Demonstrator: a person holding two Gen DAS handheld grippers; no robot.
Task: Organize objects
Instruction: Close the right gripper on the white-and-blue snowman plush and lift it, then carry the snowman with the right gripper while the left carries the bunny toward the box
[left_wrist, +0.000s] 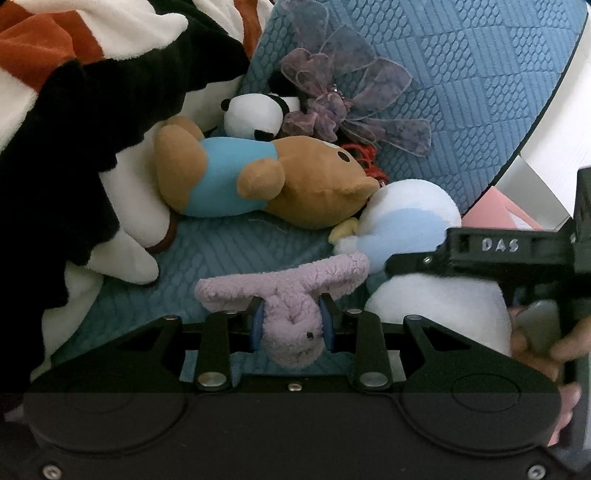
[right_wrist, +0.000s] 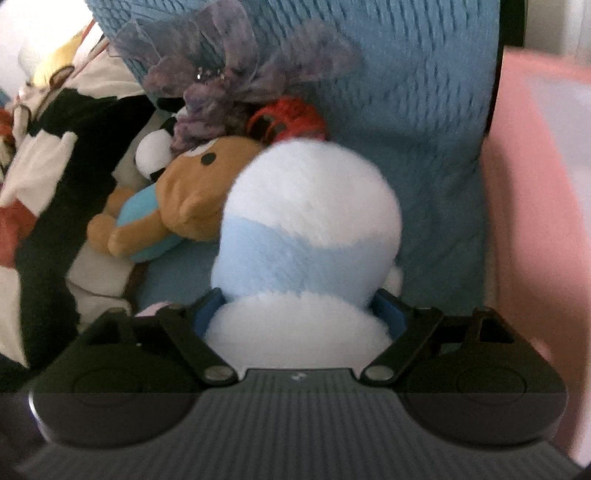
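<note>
A fuzzy lilac plush toy (left_wrist: 291, 332) hangs upside down in my left gripper (left_wrist: 293, 308), which is shut on its body, ears splayed above the blue pads. To its right a round white-and-pale-blue plush (left_wrist: 406, 210) (right_wrist: 310, 206) rests on the blue quilted seat (left_wrist: 229, 243). My right gripper (right_wrist: 299, 312) straddles the lower part of this plush with jaws spread wide, the blue pads at its sides without squeezing it. One finger of the right gripper (left_wrist: 413, 263) shows in the left wrist view.
A brown bear in a blue shirt (left_wrist: 306, 184) lies behind, with a small panda (left_wrist: 255, 114) and a purple gauze bow (left_wrist: 332, 103) against the blue backrest (left_wrist: 461, 74). A large black, white and orange plush (left_wrist: 74, 129) fills the left. Something pink (right_wrist: 535, 184) stands at the right. A hand (left_wrist: 535, 347) holds the right gripper.
</note>
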